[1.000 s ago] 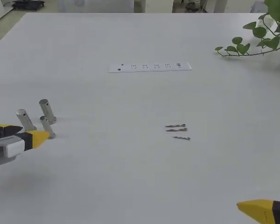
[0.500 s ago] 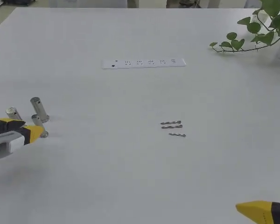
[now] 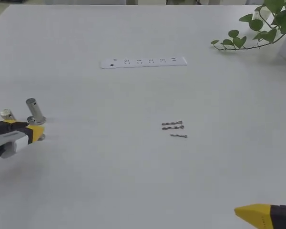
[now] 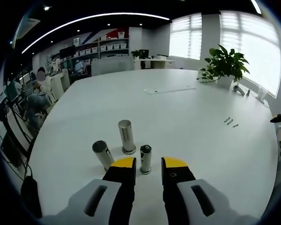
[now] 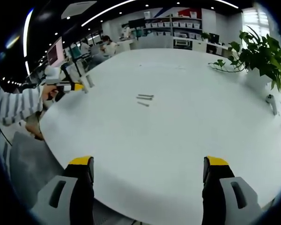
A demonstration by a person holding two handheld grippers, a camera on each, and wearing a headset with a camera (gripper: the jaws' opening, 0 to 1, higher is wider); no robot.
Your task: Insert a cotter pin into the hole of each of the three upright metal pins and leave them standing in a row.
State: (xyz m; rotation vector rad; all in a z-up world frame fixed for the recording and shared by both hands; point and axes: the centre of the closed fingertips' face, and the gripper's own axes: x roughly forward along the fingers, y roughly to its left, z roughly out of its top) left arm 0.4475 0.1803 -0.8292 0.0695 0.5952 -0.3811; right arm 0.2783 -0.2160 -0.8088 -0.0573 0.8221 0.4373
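Pins (image 4: 126, 136) stand clustered at the left edge of the head view, none yet fitted. The shortest (image 4: 145, 158) sits between the released jaws of the left gripper (image 4: 148, 164), so this looks like the first pick-up; closing on it should come next. Cotter pins (image 3: 174, 128) lie loose on the table (image 3: 133, 181) at mid-frame, in no container. Right gripper (image 5: 150, 161) hangs spread wide at lower right.
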